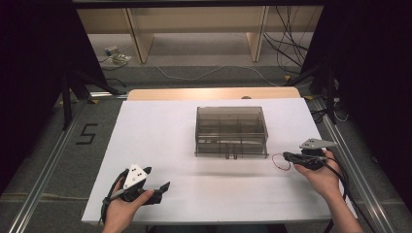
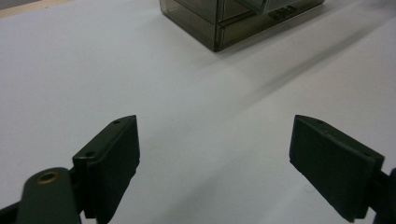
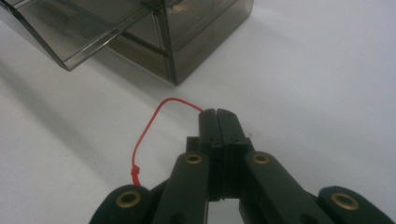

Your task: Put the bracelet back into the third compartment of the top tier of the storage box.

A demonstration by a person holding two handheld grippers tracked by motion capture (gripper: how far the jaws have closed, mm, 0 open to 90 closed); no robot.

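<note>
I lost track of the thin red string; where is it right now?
The red string is pinched in the shut right gripper, looping out to its left over the white table, just right of the smoky plastic drawer box in the high view.

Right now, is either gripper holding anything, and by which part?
The right gripper is shut on a thin red cord, pinching one end while the rest loops free. The left gripper stands open and holds nothing.
</note>
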